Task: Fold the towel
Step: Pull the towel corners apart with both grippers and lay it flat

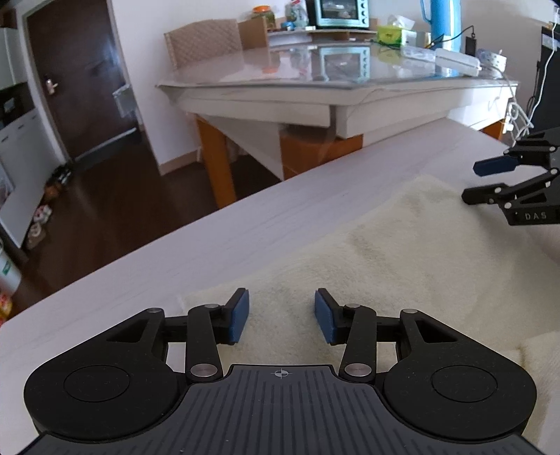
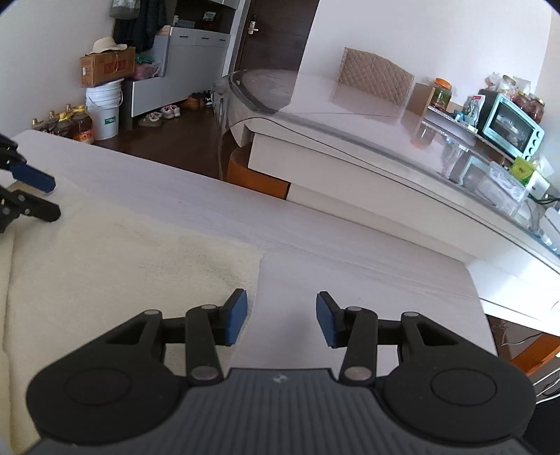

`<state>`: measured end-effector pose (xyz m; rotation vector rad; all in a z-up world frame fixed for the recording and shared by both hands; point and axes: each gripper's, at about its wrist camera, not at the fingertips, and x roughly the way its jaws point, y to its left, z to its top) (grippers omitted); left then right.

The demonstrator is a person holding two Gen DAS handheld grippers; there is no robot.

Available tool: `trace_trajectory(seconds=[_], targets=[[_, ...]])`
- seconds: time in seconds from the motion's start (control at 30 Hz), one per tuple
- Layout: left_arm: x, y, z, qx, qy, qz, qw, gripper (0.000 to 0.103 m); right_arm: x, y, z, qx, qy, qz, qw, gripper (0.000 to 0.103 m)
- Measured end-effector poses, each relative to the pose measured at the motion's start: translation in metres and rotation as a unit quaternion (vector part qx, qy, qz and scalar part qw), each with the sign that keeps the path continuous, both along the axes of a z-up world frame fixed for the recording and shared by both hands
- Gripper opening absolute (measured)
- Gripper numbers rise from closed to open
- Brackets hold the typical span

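A cream towel (image 1: 402, 252) lies flat on the white table (image 1: 245, 231). My left gripper (image 1: 281, 316) is open and empty, just above the towel near its left edge. The right gripper (image 1: 470, 182) shows at the far right of the left wrist view, open above the towel's far part. In the right wrist view the towel (image 2: 115, 255) fills the lower left. My right gripper (image 2: 281, 316) is open and empty, straddling the towel's right edge, its left finger over the towel and its right finger over bare table (image 2: 350, 252). The left gripper (image 2: 54, 197) shows open at the far left.
A glass-topped dining table (image 1: 315, 80) stands beyond the white table, carrying a teal toaster oven (image 1: 341, 14), a green tissue box (image 1: 393, 35) and jars. A padded chair (image 1: 203, 42) stands behind it. A dark floor with a door (image 1: 77, 80) lies to the left.
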<state>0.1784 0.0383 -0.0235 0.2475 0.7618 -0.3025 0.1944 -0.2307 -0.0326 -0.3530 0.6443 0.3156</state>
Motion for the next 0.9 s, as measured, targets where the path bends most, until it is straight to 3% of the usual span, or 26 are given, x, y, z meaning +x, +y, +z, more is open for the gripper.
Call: trace_trajectory(seconds=[0.2,0.4,0.63,0.9], targets=[[-0.042,0.006,0.018,-0.006,0.009,-0.019,0.9998,0.054,-0.047,-0.008,0.025,0.059,-0.009,0.033,0.998,0.047],[-0.095,-0.005,0.010,0.000,0.036,-0.055,0.9979,0.054,-0.093,-0.007,0.022,0.072,0.017,0.060,0.995,0.048],[-0.122,-0.009,0.004,0.040,0.038,-0.074,0.9957,0.054,-0.117,0.000,0.006,0.011,0.031,0.099,0.995,0.050],[-0.145,0.011,0.007,0.080,0.047,-0.060,0.9939,0.054,-0.130,-0.013,0.007,0.001,0.042,0.098,0.994,0.054]])
